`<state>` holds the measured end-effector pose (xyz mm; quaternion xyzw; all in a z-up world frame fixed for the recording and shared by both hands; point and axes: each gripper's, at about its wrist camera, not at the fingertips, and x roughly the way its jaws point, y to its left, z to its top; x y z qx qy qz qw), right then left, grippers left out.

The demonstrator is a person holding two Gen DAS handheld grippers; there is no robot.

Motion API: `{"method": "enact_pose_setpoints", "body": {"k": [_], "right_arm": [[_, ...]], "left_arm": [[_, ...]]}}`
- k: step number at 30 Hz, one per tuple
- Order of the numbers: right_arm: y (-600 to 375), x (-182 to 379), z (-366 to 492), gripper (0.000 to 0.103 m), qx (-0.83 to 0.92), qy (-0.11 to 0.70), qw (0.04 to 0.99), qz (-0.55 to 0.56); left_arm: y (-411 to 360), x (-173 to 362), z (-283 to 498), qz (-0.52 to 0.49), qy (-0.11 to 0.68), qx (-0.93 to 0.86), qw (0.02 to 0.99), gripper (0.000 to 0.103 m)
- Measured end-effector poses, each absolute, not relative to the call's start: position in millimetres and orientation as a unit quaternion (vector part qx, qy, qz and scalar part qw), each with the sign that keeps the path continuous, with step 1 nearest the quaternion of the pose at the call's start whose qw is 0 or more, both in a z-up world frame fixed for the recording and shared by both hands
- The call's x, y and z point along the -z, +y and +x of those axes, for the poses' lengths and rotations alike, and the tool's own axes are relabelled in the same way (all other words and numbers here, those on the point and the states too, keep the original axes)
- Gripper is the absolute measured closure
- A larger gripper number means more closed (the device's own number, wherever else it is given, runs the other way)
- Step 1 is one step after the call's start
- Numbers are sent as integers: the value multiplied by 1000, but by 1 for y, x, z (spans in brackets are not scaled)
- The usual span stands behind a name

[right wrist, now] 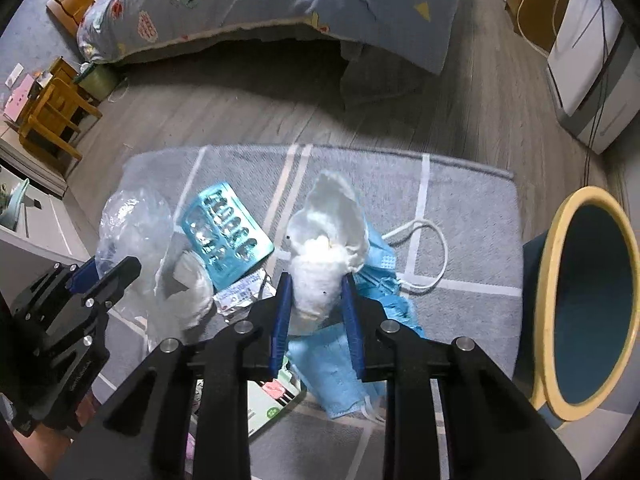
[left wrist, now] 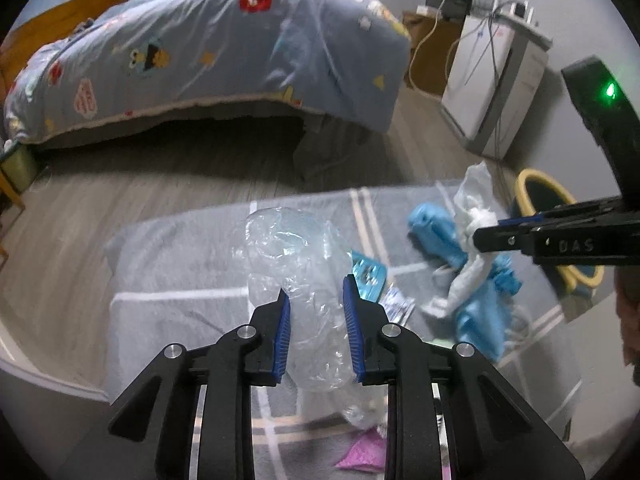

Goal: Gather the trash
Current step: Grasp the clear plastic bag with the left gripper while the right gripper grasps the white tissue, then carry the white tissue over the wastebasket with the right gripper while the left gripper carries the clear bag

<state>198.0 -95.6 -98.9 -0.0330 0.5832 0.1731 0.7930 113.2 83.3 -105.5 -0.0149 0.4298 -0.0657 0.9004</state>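
I cannot read the print on the pink scrap (left wrist: 362, 454) and green-white card (right wrist: 272, 400), both cut off behind my gripper frames. Left gripper (left wrist: 316, 312) pinches a crumpled clear plastic bag (left wrist: 296, 264) over the grey lined rug (left wrist: 168, 272). Right gripper (right wrist: 314, 300) clamps a wad of white tissue (right wrist: 324, 256) above blue face masks (right wrist: 340, 376). Teal blister pack (right wrist: 228, 232) lies between them. Yellow-rimmed dark blue bin (right wrist: 548, 292) stands beside the rug; I see nothing inside.

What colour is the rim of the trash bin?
Yellow, around a dark blue inside; the trash bin shows best in the right wrist view.
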Motion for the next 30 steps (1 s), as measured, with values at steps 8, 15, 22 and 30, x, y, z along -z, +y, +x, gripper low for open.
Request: {"method": "enact_pose_setpoints", "body": {"k": [8, 15, 22, 30], "right_arm": [[-110, 60, 191, 79, -167, 550, 818, -23], [-135, 36, 189, 78, -158, 532, 832, -4], [-162, 29, 191, 78, -139, 526, 839, 9], [-195, 29, 188, 78, -119, 526, 842, 19]], "left_arm": [[77, 68, 102, 1, 383, 72, 921, 77], [63, 46, 96, 5, 357, 91, 930, 77], [44, 41, 98, 13, 354, 106, 929, 77], [21, 41, 100, 22, 355, 121, 927, 77]]}}
